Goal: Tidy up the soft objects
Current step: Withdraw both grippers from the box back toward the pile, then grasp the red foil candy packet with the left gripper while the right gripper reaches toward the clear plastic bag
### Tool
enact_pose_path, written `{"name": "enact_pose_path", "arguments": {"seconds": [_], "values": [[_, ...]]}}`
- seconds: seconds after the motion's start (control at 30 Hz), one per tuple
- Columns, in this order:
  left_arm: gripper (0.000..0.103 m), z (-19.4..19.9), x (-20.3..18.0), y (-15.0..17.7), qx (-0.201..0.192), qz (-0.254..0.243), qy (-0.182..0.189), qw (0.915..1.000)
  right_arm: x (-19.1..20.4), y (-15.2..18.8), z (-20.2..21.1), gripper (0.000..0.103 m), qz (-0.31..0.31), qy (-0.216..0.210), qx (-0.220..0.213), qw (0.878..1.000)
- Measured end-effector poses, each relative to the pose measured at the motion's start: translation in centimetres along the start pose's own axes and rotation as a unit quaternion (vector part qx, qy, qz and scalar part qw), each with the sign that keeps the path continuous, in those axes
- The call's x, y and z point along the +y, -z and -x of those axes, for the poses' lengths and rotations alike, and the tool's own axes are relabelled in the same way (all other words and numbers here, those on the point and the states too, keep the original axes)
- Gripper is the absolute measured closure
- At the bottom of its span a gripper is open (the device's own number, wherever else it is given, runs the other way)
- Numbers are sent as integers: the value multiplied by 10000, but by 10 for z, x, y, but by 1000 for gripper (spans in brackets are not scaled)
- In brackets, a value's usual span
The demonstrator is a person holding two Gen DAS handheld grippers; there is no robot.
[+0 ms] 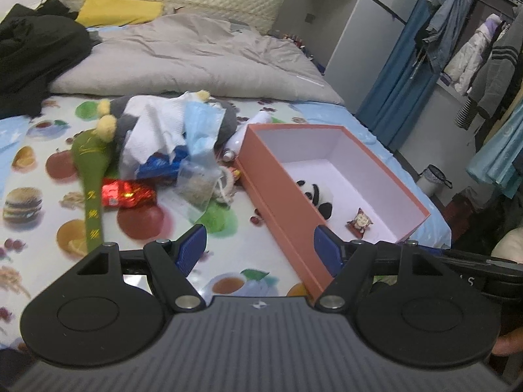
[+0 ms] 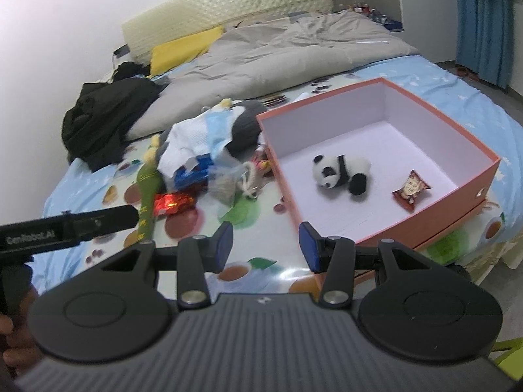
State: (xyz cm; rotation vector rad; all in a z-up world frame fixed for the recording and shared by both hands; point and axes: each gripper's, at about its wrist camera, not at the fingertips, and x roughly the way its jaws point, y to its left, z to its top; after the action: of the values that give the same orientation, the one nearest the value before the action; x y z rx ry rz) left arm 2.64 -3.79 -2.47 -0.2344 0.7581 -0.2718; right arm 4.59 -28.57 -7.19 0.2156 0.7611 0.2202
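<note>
An orange box (image 1: 278,215) (image 2: 487,179) with a white inside stands on the bed. In it lie a small panda plush (image 1: 315,196) (image 2: 340,171) and a red snack packet (image 1: 359,222) (image 2: 411,189). Left of the box is a heap: a grey plush (image 1: 225,121) (image 2: 246,121), white cloth (image 1: 153,130) (image 2: 186,143), a green plush stick (image 1: 90,170) (image 2: 147,192), a red foil packet (image 1: 127,192) (image 2: 173,203) and a blue wrapper (image 1: 160,165). My left gripper (image 1: 260,248) is open and empty above the sheet near the box's corner. My right gripper (image 2: 266,245) is open and empty too, over the box's near left corner.
A grey duvet (image 1: 196,55) (image 2: 294,52), black clothing (image 1: 36,52) (image 2: 104,117) and a yellow cloth (image 1: 121,9) lie further up the bed. Clothes (image 1: 467,52) hang by a blue curtain (image 1: 402,75) on the right. A small bin (image 1: 433,179) stands on the floor.
</note>
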Motion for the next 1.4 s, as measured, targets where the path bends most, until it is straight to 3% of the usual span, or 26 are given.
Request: {"name": "enact_pose_path", "arguments": {"seconds": [0.27,0.63,1.07,1.4], "values": [[26,-1,13,18,144,248,-189,9994,10,19,-4,55,79,-93,272,9996],[26,-38,39,-2,344,439,-408,9976,14,7,-41,55,72,-120,516,9986],[26,-108,92,-31,523,900,-843,9910,31,-19,-118,55,378,-379,952,9940],[26,-182,135,-49,796,793,-1138,9871,31,-48,-198,55,60,-563,1211,9910]]}}
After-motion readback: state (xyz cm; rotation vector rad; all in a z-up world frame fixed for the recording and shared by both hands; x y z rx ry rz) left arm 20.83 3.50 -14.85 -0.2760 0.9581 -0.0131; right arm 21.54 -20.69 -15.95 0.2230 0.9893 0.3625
